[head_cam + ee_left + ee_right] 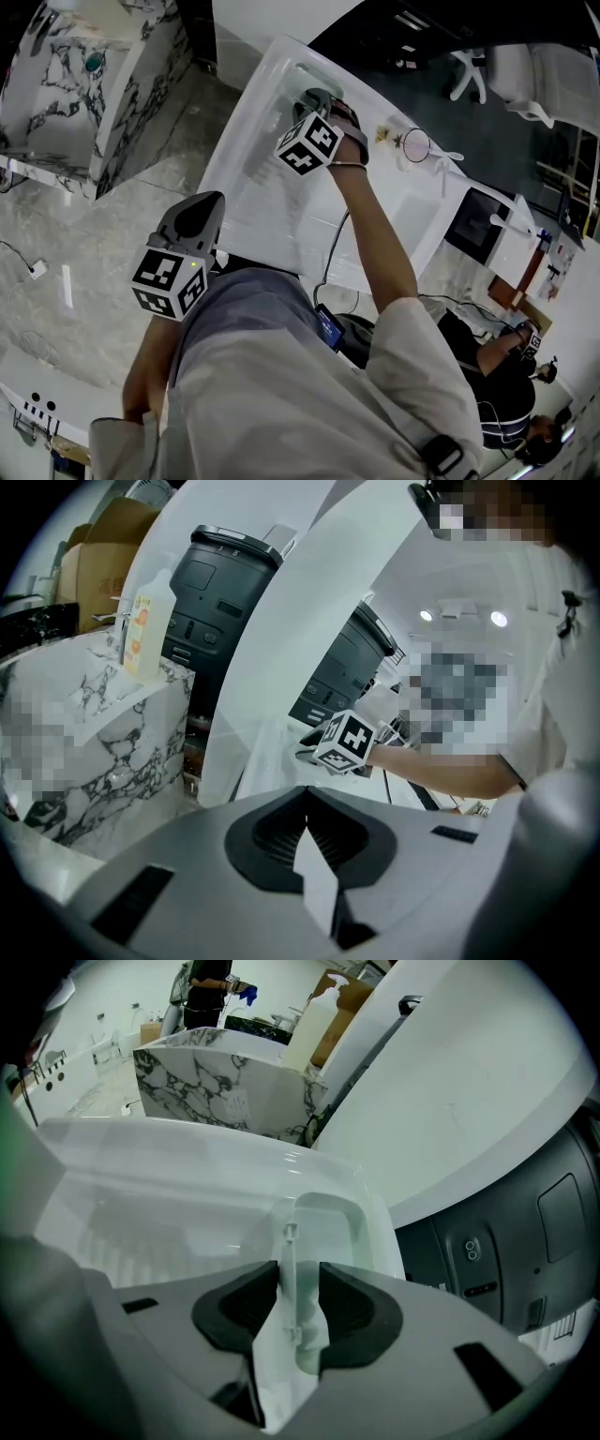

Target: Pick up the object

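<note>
Steeply down from the head; close along the jaws from each gripper view; shared everywhere: marble desk [131, 103]

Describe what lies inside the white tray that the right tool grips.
Inside the white tray only its bare, faintly ribbed floor shows, with no loose item. The right tool and the person's forearm cover the gripped end, so that part is unseen.

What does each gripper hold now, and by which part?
The right gripper grips the white tray by a thin upright rib at its end. The left gripper holds nothing, jaws together.
</note>
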Motion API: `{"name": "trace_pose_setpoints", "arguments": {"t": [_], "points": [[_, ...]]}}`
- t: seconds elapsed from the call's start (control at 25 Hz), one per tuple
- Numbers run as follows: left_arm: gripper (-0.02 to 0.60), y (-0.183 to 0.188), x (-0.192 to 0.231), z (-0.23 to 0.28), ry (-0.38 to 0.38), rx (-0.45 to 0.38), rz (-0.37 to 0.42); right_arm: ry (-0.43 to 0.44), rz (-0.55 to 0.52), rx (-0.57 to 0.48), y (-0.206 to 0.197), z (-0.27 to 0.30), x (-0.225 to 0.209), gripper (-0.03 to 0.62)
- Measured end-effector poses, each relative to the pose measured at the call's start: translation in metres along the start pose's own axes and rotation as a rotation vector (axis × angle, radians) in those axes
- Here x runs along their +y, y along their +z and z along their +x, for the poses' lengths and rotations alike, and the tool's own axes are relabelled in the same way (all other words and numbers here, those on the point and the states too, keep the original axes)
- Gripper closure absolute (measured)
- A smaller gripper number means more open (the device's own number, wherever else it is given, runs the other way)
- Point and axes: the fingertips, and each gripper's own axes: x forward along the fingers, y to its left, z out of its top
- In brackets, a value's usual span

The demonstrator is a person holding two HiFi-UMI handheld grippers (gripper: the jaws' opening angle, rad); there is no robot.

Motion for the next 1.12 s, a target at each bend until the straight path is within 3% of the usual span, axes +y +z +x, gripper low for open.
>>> {"name": "trace_pose_setpoints", "arguments": {"t": [1.12], "points": [[0.575,-0.001,0.005,-0.014,-0.018,-0.009,0.008,-0.035,-0.015,0.035,0.002,-0.01,0.002,0.517]]}}
